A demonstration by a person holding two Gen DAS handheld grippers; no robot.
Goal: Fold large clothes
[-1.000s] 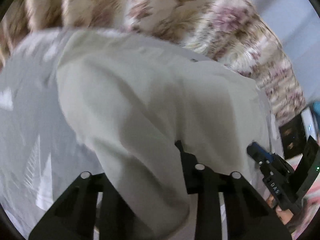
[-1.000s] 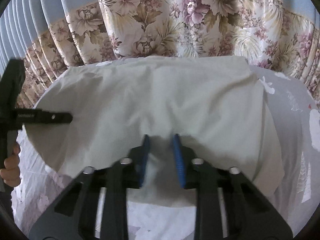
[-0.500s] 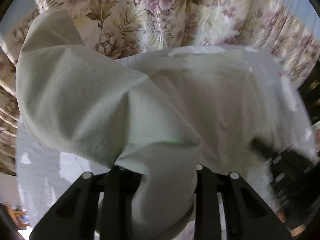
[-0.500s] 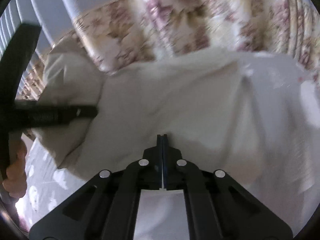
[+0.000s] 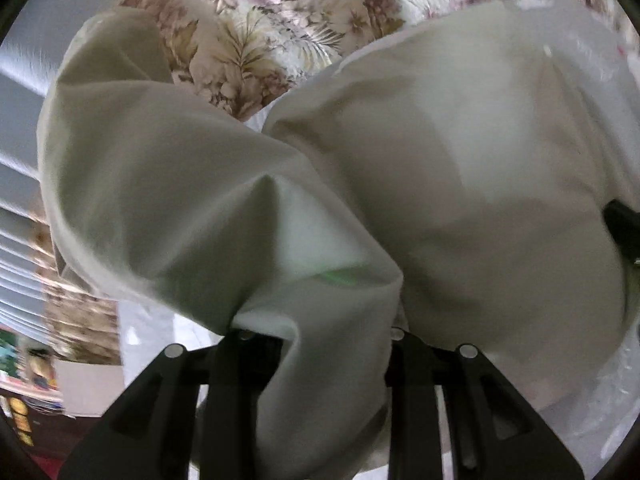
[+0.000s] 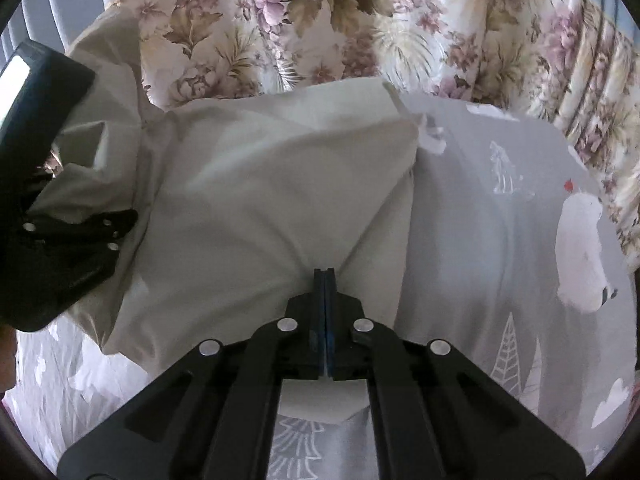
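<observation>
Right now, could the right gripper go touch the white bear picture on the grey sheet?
Probably not yet. The right gripper is shut on the cream garment. The white bear lies uncovered on the grey sheet beside it, so letting go comes first.

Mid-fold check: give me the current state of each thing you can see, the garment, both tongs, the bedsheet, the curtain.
Cream garment: partly lifted, bunched, gripped at two places.
Right tongs: shut on the garment's near edge, blue pads together.
Left tongs: cloth bunched between the fingers and draped over them; closure hidden.
Grey printed bedsheet: spread flat under the garment.
Floral curtain: hanging behind the bed.
</observation>
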